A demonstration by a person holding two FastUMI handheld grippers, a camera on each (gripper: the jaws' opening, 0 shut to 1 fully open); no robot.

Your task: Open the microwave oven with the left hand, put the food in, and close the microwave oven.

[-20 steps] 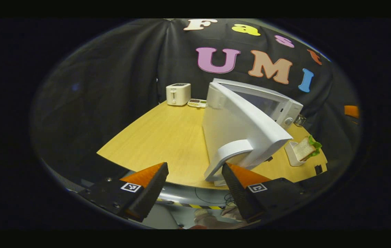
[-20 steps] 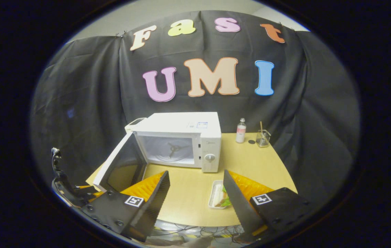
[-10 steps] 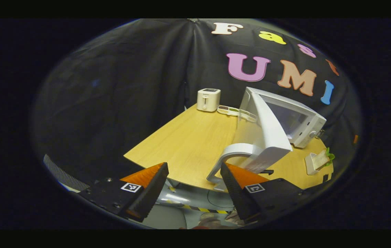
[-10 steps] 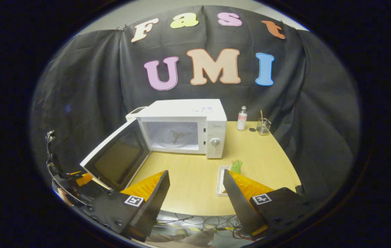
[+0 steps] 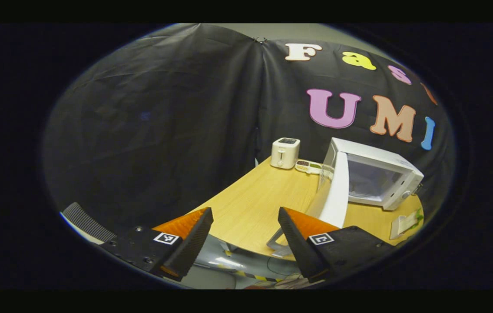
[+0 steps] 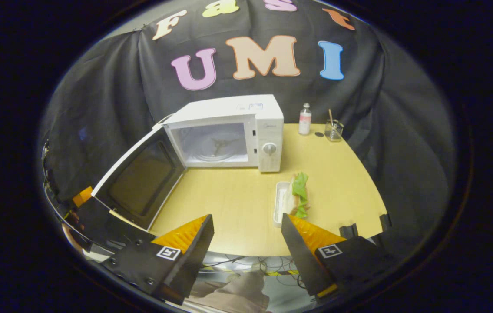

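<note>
The white microwave (image 6: 229,130) stands at the back of the wooden table (image 6: 237,204) with its door (image 6: 135,180) swung wide to the left. Its lit cavity (image 6: 211,145) holds only the turntable ring. A sandwich with green lettuce (image 6: 300,193) lies in a white tray (image 6: 279,204) in front of the dial. My right gripper (image 6: 246,234) is open above the table's near edge, its right finger just short of the tray. My left gripper (image 5: 244,230) is open off the table's corner. The door (image 5: 335,195) is edge-on, its handle (image 5: 273,240) just beside the right finger.
A white toaster (image 5: 285,153) and a small divided dish (image 5: 309,166) sit at the far left corner of the table. A small bottle (image 6: 305,119) and a glass with a stick (image 6: 334,129) stand at the back right. Cables lie on the floor below the table edge.
The microwave door has swung wider. My left gripper has drawn back and left from the door handle. My right gripper has risen and tilted down, bringing the sandwich tray closer to its right finger.
</note>
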